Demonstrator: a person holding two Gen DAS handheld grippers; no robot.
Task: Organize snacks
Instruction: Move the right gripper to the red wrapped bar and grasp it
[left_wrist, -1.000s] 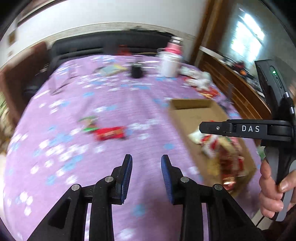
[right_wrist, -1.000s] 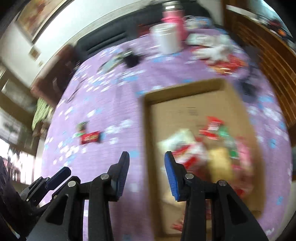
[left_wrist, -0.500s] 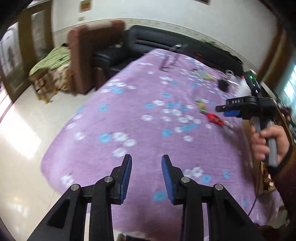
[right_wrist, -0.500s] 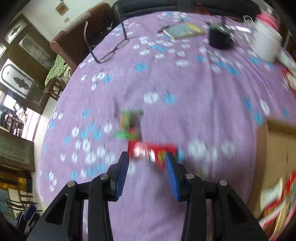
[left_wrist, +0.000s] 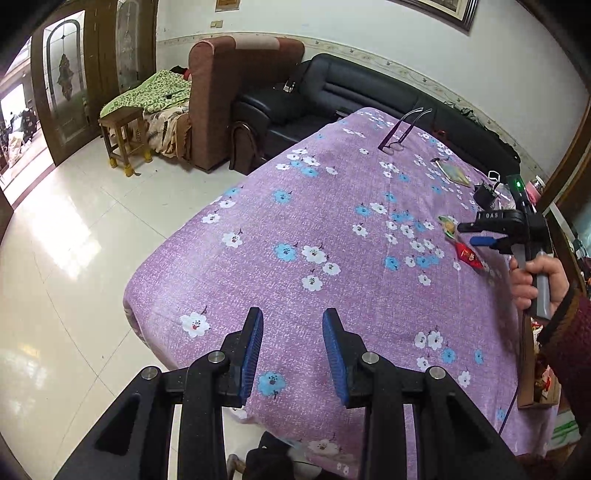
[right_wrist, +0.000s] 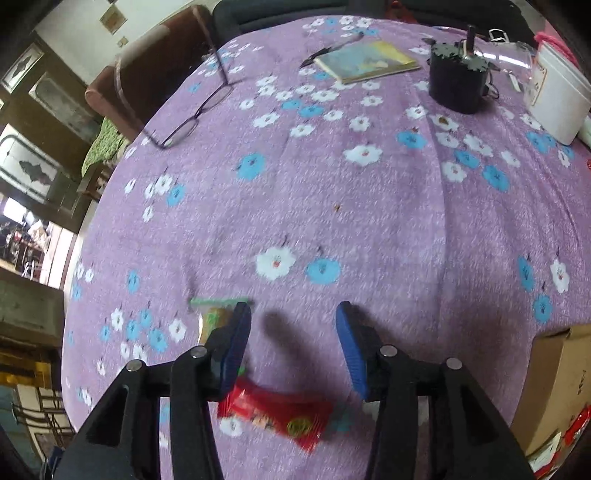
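Purple flowered cloth (right_wrist: 369, 221) fills both views — right gripper (right_wrist: 293, 347) jaws, just widening and empty, hang over the red snack (right_wrist: 275, 411) beside the green one (right_wrist: 214, 314); left gripper (left_wrist: 293, 354) stands narrowly parted, empty, well apart.

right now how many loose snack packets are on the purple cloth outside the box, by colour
red packet: 1
green packet: 1
total loose on the cloth: 2
More snacks sit in the cardboard box, too hidden to count.
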